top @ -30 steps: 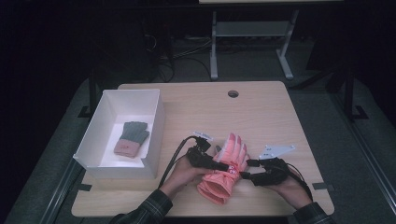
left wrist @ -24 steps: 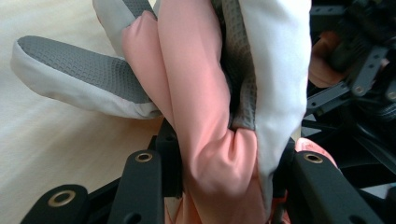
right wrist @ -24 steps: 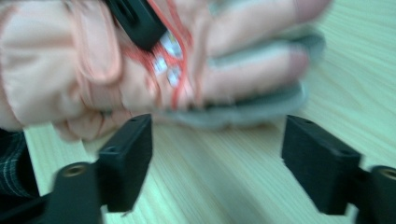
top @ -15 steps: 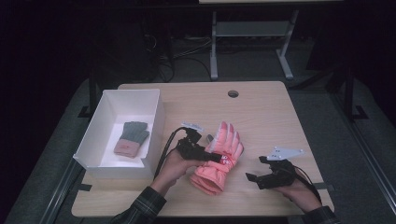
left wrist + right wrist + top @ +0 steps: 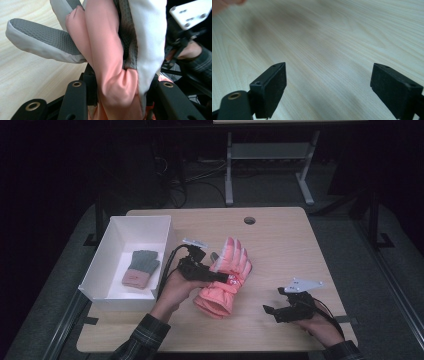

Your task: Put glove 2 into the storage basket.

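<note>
Jaws, high view: left gripper (image 5: 220,276) is clamped across the middle of the pink ski glove (image 5: 225,279), just above the cuff; right gripper (image 5: 270,312) rests low on the table (image 5: 280,240) near the front edge, well apart from the glove, holding nothing. Glove sits about mid-table, partly lifted. Its long axis runs from the cuff near the person to the fingertips pointing away and slightly right. White box (image 5: 107,265) stands at the table's left edge, with a small grey-and-pink glove (image 5: 141,268) lying inside.

Left gripper view: pink and white fabric of the glove (image 5: 110,65) is bunched between the two black jaws, which are closed on it. A grey textured thumb sticks out to the left over bare wood. The other hand and its gripper show farther off at right.

Right gripper view: jaws stand wide apart over bare tabletop (image 5: 332,37), nothing between them.

Judgement: step in hand is carrying the pink glove, held by one gripper alone. Likely next move is a swing left to the box; it calls for clearing the near wall and laying the glove lengthwise beside the small one.
</note>
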A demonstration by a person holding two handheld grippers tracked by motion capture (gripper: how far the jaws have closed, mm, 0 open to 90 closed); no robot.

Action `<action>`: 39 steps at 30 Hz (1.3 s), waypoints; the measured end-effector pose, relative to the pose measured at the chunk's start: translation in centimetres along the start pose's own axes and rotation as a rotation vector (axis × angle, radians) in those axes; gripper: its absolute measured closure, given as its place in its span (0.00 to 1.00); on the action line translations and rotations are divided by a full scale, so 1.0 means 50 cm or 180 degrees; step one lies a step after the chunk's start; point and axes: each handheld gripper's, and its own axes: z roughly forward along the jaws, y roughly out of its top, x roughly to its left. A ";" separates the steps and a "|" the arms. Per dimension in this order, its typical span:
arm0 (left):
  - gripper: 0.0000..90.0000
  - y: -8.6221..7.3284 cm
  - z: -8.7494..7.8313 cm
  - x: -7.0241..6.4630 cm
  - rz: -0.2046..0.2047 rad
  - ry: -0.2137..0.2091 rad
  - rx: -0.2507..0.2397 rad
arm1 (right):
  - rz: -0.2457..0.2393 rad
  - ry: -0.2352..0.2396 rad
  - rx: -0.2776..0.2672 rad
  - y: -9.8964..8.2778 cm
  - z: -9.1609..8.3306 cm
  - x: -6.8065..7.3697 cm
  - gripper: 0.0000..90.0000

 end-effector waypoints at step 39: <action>0.65 0.072 -0.368 0.060 -0.0175 0.0690 -0.0450 | -0.0097 -0.0085 0.0100 -0.008 0.019 -0.005 0.01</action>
